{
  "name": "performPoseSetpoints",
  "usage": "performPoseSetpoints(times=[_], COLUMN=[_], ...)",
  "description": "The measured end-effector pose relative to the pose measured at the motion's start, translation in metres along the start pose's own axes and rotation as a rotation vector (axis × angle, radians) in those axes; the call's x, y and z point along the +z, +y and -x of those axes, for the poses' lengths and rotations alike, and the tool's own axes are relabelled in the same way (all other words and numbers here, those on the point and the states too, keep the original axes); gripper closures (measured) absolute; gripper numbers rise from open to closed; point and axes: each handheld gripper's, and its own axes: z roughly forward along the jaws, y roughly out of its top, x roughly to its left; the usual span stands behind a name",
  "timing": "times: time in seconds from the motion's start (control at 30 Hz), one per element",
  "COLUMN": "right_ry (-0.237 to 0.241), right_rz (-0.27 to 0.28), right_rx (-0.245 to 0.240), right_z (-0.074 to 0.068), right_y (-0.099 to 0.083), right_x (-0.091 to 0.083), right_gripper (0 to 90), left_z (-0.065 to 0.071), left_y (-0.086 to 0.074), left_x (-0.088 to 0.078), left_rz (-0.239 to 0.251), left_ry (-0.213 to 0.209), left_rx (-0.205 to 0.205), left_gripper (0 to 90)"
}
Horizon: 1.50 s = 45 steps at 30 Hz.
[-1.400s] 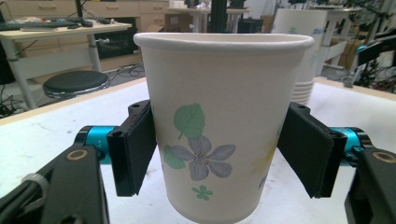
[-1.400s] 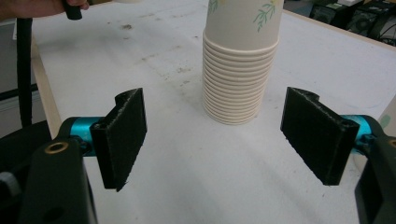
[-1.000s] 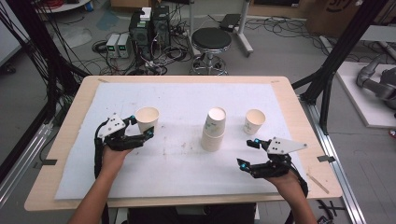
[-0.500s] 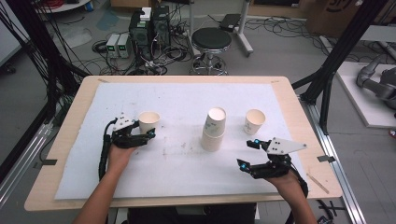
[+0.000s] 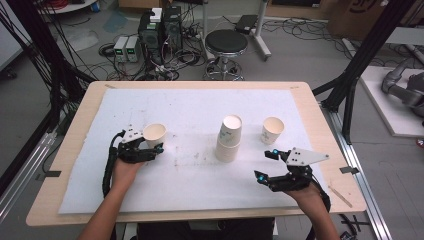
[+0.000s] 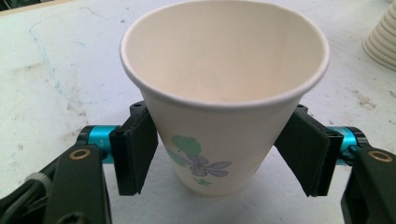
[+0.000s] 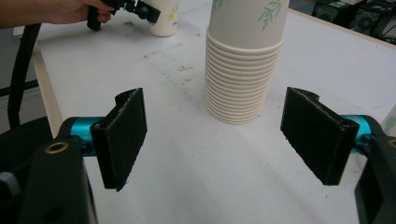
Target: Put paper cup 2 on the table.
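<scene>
Cream paper cup [image 6: 224, 98] printed with a green leaf and purple flower, off-white ribbed stack of cups [image 7: 243, 70] with green sprigs on top, black gripper pads [image 7: 122, 135] on turquoise pins, white smudged table cover [image 5: 200, 170] over pale wood.

Grey concrete floor [image 5: 310, 55] all round a pale wooden bench [image 5: 60, 165] topped with a white sheet [image 5: 200, 107]. Just beyond the bench's far edge, a round black stool [image 5: 226, 42] on a chrome base. To the stool's left, dark computer towers [image 5: 160, 27] and small grey boxes [image 5: 125, 47] amid tangled cables. Black frame struts [image 5: 357, 67] rising past the bench's right corner, more at its left. Right of the bench, a white platform [image 5: 395, 107] on the floor. Even, soft light throughout.
</scene>
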Motion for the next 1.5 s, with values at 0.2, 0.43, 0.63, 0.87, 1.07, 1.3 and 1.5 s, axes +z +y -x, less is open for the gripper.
performPoseSetpoints(times=[0.2,0.43,0.63,0.87,1.07,1.3,1.5], right_ry=[0.0,-0.001,-0.001,-0.002,-0.006,-0.028,-0.07], right_rz=[-0.002,-0.001,-0.005,0.0,0.004,0.007,0.016], right_rx=[0.0,-0.004,-0.001,-0.005,-0.004,0.003,0.015], right_z=[-0.001,0.0,0.0,-0.001,0.0,0.001,0.002], right_y=[0.0,0.0,0.0,0.001,0.001,0.0,-0.002], right_x=[0.0,0.0,0.0,0.0,-0.002,-0.003,-0.004], right_gripper=[23.3,23.3,23.3,23.3,23.3,22.4,22.1], left_z=[0.004,0.004,0.003,0.004,0.004,0.008,0.018], left_y=[-0.002,-0.004,-0.004,-0.003,-0.01,-0.011,-0.013], left_x=[-0.002,-0.005,-0.013,-0.031,-0.049,-0.076,-0.091], left_rz=[-0.01,-0.014,-0.002,0.055,0.126,0.28,0.379], left_ry=[0.016,0.018,0.003,-0.009,-0.034,-0.063,-0.075], left_rx=[0.02,0.004,-0.037,-0.044,-0.069,-0.09,-0.08], left_gripper=[31.6,30.5,22.0,20.2,19.2,17.2,16.2])
